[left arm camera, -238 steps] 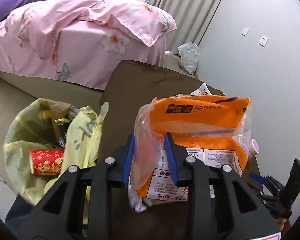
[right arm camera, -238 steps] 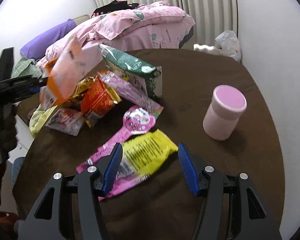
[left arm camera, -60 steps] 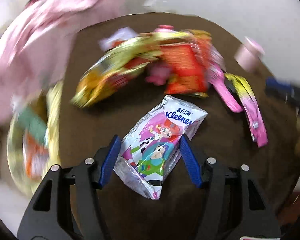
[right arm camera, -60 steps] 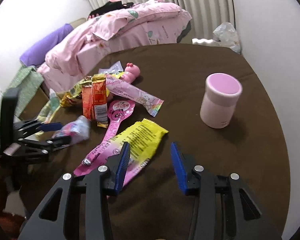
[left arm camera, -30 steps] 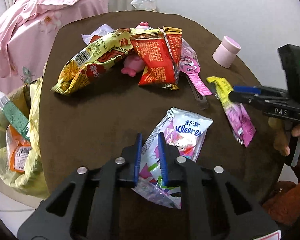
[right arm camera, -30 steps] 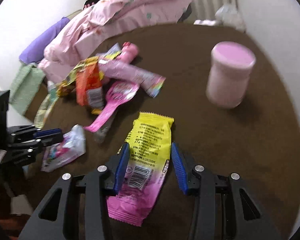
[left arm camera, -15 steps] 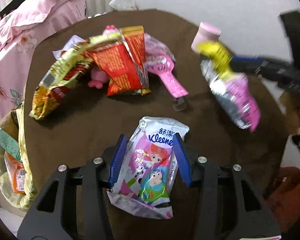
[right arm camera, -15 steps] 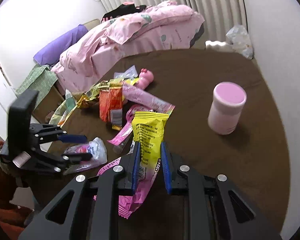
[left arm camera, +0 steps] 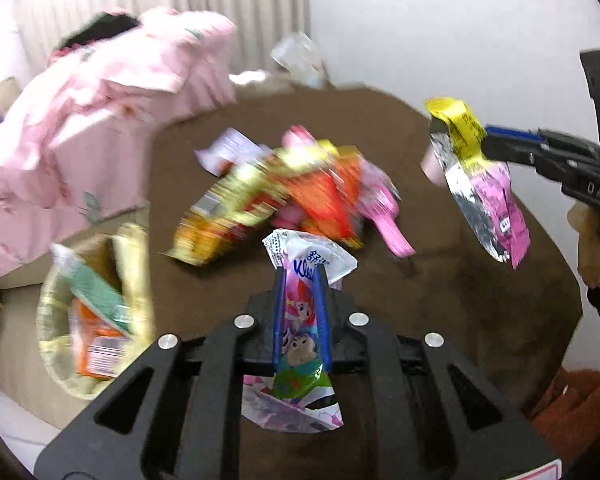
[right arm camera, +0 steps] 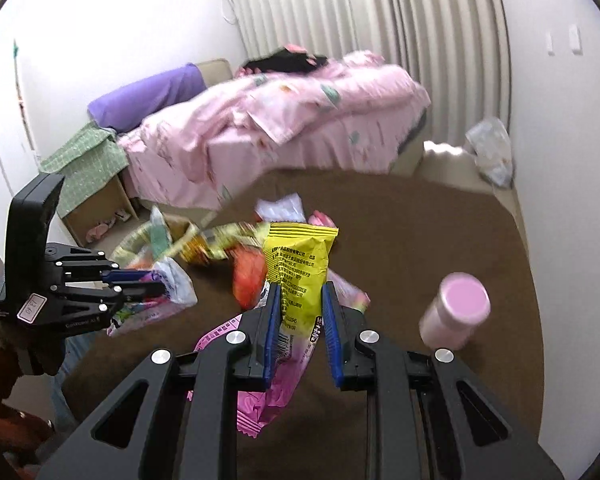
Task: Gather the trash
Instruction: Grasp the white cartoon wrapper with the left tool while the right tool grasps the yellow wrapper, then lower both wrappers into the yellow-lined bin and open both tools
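My left gripper point(left arm camera: 300, 276) is shut on a Kleenex tissue pack point(left arm camera: 300, 328) with cartoon figures and holds it above the brown round table point(left arm camera: 480, 320). My right gripper point(right arm camera: 300, 296) is shut on a yellow and pink snack wrapper point(right arm camera: 298, 264), lifted off the table; it also shows in the left wrist view point(left arm camera: 476, 176). A pile of wrappers point(left arm camera: 284, 200) lies on the table's middle. A yellow trash bag point(left arm camera: 96, 312) with an orange packet inside hangs open at the table's left edge.
A pink cup with a lid point(right arm camera: 458, 308) stands on the table's right side. A bed with pink bedding point(right arm camera: 284, 120) is beyond the table. A white plastic bag point(right arm camera: 492, 152) lies on the floor by the curtain. White walls stand to the right.
My left gripper has shut on the tissue pack and lifted it. My right gripper has risen higher with the yellow wrapper. Both views have tilted up.
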Tool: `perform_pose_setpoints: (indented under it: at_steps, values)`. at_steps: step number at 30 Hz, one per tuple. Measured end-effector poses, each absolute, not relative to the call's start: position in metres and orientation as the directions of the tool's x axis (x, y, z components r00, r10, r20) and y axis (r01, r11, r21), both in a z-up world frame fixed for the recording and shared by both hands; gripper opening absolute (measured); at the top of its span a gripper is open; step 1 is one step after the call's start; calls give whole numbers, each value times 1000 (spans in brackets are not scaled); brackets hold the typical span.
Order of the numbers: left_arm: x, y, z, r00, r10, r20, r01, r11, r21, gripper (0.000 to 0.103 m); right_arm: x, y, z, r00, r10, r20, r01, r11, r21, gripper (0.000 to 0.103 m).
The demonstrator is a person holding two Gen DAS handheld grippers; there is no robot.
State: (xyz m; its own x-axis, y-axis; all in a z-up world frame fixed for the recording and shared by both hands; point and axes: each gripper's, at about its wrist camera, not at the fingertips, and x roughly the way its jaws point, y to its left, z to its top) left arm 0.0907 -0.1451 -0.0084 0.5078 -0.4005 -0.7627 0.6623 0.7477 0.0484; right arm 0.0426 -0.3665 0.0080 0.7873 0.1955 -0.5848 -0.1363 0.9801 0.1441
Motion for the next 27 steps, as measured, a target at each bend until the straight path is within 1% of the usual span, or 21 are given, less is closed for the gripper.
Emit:
perform_pose_setpoints:
  at_steps: [3, 5, 8, 12, 17, 23, 27]
  values:
    - [99, -115, 14, 578, -411, -705, 599, 800, 25, 13, 56, -347, 23, 801, 226, -555, -183, 974, 133, 21]
    - [108, -90, 25, 621, -412, -667, 543, 840, -14, 13, 66, -331, 30, 802, 242, -546, -213, 970, 119, 21]
    - [128, -48, 33, 649, -430, -627, 462, 878, -125, 13, 86, -303, 36, 787, 282, -548, -276, 956, 96, 21]
    - [151, 7, 32, 691, -398, -604, 340, 915, -215, 13, 119, -261, 37, 761, 320, -565, -356, 933, 50, 21]
    - [172, 64, 26, 722, -361, -590, 228, 929, -291, 13, 166, -213, 26, 711, 374, -595, -428, 902, 56, 21]
    - [191, 97, 15, 725, -364, -584, 184, 920, -346, 13, 226, -140, -4, 620, 429, -657, -516, 854, 70, 21]
    - [200, 103, 1, 717, -387, -580, 179, 906, -383, 13, 261, -96, -32, 561, 432, -706, -551, 832, 72, 21]
